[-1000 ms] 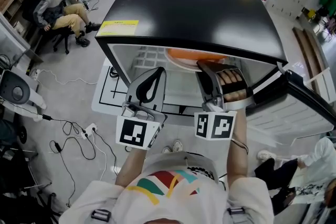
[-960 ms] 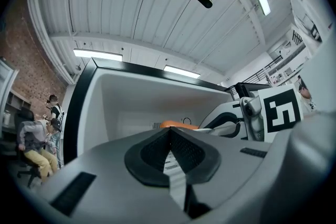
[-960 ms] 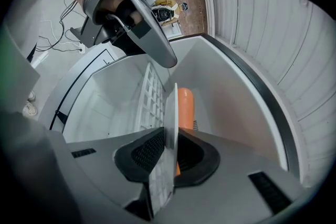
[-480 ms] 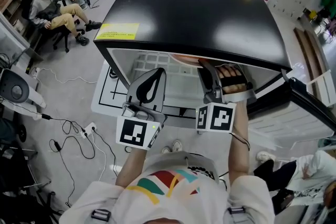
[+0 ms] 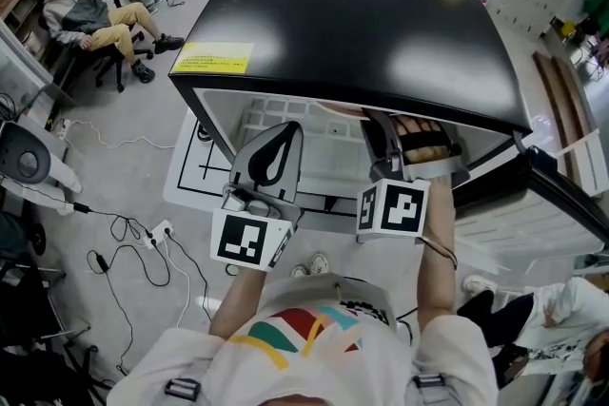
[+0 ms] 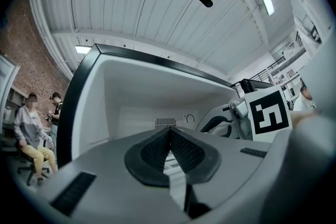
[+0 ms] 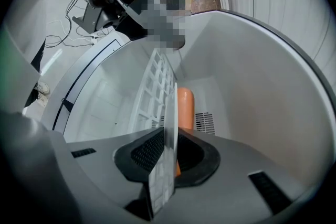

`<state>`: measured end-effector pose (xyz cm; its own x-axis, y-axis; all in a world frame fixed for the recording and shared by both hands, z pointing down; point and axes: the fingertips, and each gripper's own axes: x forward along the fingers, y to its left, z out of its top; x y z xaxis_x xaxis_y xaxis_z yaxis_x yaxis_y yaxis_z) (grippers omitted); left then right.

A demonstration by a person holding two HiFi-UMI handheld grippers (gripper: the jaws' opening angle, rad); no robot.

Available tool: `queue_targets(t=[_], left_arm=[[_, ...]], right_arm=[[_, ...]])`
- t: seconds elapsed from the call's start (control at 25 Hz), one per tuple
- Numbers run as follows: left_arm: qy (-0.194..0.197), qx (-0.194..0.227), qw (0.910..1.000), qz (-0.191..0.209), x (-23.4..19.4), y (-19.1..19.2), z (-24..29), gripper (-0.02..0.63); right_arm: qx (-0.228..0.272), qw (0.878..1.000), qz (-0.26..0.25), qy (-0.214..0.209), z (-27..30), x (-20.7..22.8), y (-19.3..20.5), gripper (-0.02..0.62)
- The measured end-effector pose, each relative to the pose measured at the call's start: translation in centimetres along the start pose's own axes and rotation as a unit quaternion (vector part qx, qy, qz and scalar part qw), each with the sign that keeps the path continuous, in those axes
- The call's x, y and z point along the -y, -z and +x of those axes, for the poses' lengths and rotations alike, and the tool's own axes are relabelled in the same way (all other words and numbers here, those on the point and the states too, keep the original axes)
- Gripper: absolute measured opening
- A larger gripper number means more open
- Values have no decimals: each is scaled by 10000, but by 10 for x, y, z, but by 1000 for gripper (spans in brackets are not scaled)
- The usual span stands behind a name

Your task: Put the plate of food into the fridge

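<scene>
Inside the fridge [image 5: 362, 14], right fingers [image 7: 149, 157] clamp the plate [image 7: 169, 123] by its rim; any tilt could slip it loose. Left fingers [image 6: 152, 152] sit together, empty.

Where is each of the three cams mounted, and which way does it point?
Head view: on the person's head, steeply down onto the fridge; shows shirt, forearms, left tool, right tool.
Left gripper view: on the left tool, along its shut, empty jaws into the fridge; right tool's marker cube at right.
Right gripper view: on the right tool, rolled sideways, into the fridge, jaws gripping the plate.
Shared: both gripper views show the fridge's back-wall vent.
</scene>
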<state>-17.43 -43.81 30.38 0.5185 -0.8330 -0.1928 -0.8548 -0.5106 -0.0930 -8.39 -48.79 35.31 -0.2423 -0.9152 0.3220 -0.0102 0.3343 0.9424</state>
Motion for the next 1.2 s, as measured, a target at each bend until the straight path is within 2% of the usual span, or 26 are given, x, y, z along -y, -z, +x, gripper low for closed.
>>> queue_targets(t=[0.24,0.36,0.44,0.52,0.72,1.08,1.2], left_arm=[[63,-5,10000,-27,3,0,4,6],[90,-24,9999,-41,6,2,6,6],[108,-36,9999,-48,7,4,7,6],[117,-46,9999,-61,8,5,8,6],[108,-48,9999,-87,6,6,10,6],[153,-3,9998,-149,9,4,13,6],[173,21,9997,-164,10,2,15,6]], right_arm=[[91,9992,217,-318,2,-5,-1,52],[295,9927,880,-775,1,-6,-3,52],[482,9822,1384,-1172,1,-7,-8,52],[684,9737,1670,-1390,1,-7,-13,52],[851,9654,1947,-1509,1,-6,-15,52],[1154,9394,2341,-2223,-4,-8,-17,52],[1157,9360,2341,-2362,-5,-7,-17,54]])
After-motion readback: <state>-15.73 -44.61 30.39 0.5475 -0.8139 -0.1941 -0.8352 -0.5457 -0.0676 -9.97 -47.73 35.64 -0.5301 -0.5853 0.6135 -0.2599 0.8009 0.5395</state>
